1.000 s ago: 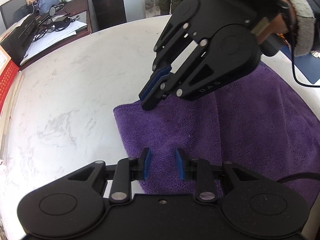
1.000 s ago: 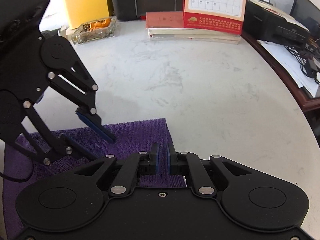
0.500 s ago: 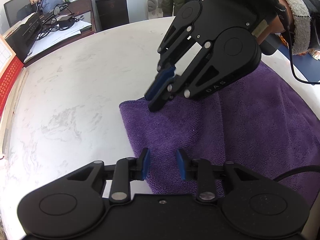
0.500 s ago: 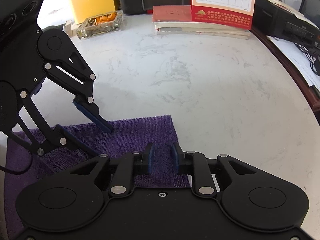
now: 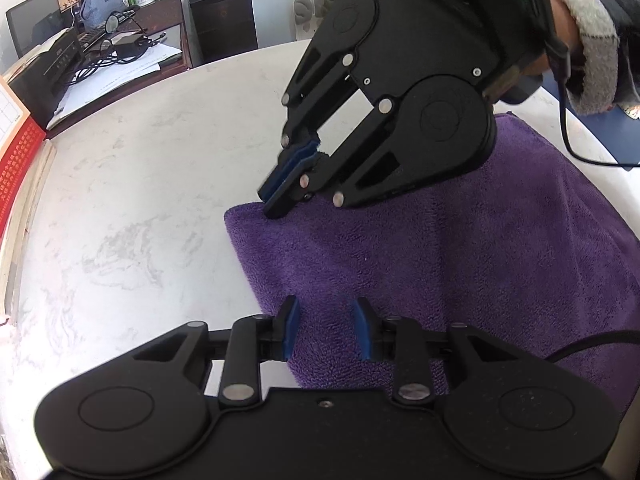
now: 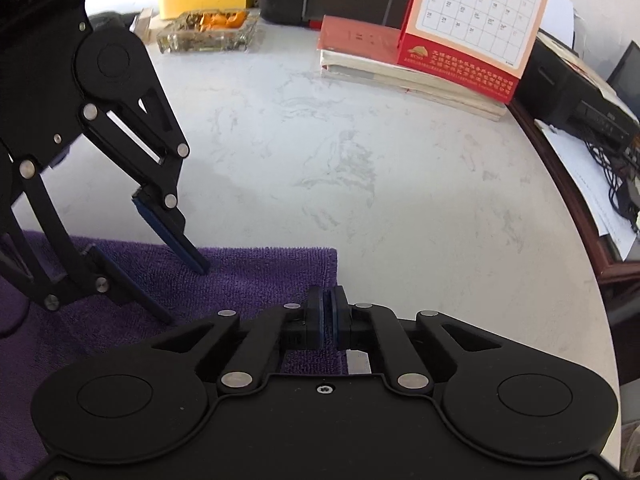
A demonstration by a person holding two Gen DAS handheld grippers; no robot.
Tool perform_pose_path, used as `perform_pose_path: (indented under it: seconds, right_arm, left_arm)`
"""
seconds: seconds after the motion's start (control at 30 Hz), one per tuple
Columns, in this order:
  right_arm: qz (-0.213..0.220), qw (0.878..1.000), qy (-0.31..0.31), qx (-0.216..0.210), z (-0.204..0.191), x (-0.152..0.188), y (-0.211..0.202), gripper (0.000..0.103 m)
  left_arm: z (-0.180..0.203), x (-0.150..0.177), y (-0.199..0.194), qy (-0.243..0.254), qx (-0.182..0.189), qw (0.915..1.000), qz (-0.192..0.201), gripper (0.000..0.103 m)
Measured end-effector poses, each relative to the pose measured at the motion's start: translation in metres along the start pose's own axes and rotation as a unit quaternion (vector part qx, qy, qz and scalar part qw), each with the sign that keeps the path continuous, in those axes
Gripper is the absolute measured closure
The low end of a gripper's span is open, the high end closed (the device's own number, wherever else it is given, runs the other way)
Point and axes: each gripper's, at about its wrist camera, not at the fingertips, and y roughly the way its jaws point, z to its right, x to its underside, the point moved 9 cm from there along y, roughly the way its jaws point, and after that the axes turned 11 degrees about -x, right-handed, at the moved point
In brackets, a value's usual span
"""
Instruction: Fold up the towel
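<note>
- Right gripper (image 6: pixel 328 312) is the one that changed: your jaws stood a little apart half a second ago, and the blue pads are now almost together with only a sliver between them.
- It has also rolled a bit. In the left wrist view the right gripper (image 5: pixel 276 206) shows more of its flat side than it did a second ago.
- Its tips press down on the far left corner of the towel (image 5: pixel 440 260). I can't tell whether any cloth is actually caught between the pads.
- Left gripper (image 5: pixel 325 328) hasn't shifted; the gap is the same narrow, part-open one, with nothing clamped.
- Its pads sit over the towel's near left edge, one at the border and one over the cloth.
- In the right wrist view, the left gripper (image 6: pixel 182 292) angles down steeply, and its upper finger's tip touches the towel (image 6: pixel 260 280) just inside the edge.
- The towel is purple and lies flat on the white marble table (image 5: pixel 140 200), with a straight edge and a square corner toward the open tabletop (image 6: pixel 360 160).
- Your right hand's fleece-cuffed sleeve (image 5: pixel 596 52) is at the top right.
- Well clear of the towel, at the table's back edge: a desk calendar (image 6: pixel 476 12) on a stack of books (image 6: pixel 400 68), and a glass dish (image 6: pixel 208 28).
</note>
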Motion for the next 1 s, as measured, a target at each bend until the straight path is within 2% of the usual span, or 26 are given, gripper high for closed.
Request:
perform_pose_path:
  seconds: [0.1,0.17,0.23,0.33,0.5,0.6,0.7,0.77,0.8,1.0]
  right_arm:
    - [0.025,0.998,0.042,0.033,0.014,0.001,-0.021,0.084]
    - [0.051,0.994,0.084,0.052,0.024,0.004,-0.044,0.084]
    - [0.082,0.982,0.149,0.076,0.034,0.021,-0.084,0.084]
    - [0.099,0.971,0.201,0.079,0.02,0.051,-0.119,0.084]
    - [0.062,0.969,0.226,0.083,-0.032,0.096,-0.133,0.084]
    - [0.043,0.961,0.258,0.09,-0.048,0.122,-0.129,0.084]
    - [0.036,0.954,0.281,0.095,-0.05,0.143,-0.125,0.084]
    - [0.012,0.952,0.283,0.118,-0.047,0.161,-0.124,0.084]
    - [0.005,0.951,0.283,0.127,-0.045,0.169,-0.126,0.081]
    - [0.032,0.924,0.341,0.167,-0.026,0.212,-0.152,0.076]
  left_arm:
    - [-0.001,-0.007,-0.003,0.005,-0.004,0.9999,0.011,0.075]
    - [0.0,-0.013,-0.001,0.011,-0.004,0.9998,0.018,0.075]
    - [0.001,-0.02,0.001,0.018,-0.003,0.9995,0.025,0.075]
    - [0.004,-0.028,0.008,0.03,-0.002,0.9991,0.028,0.075]
    - [0.008,-0.043,0.029,0.053,-0.009,0.9982,0.026,0.075]
    - [0.006,-0.047,0.034,0.051,-0.013,0.9983,0.025,0.072]
    - [0.006,-0.044,0.032,0.051,-0.02,0.9983,0.017,0.07]
    - [0.005,-0.042,0.03,0.049,-0.025,0.9984,0.011,0.07]
    - [0.004,-0.042,0.03,0.048,-0.026,0.9984,0.009,0.07]
    - [-0.002,-0.043,0.033,0.042,-0.038,0.9984,0.0,0.065]
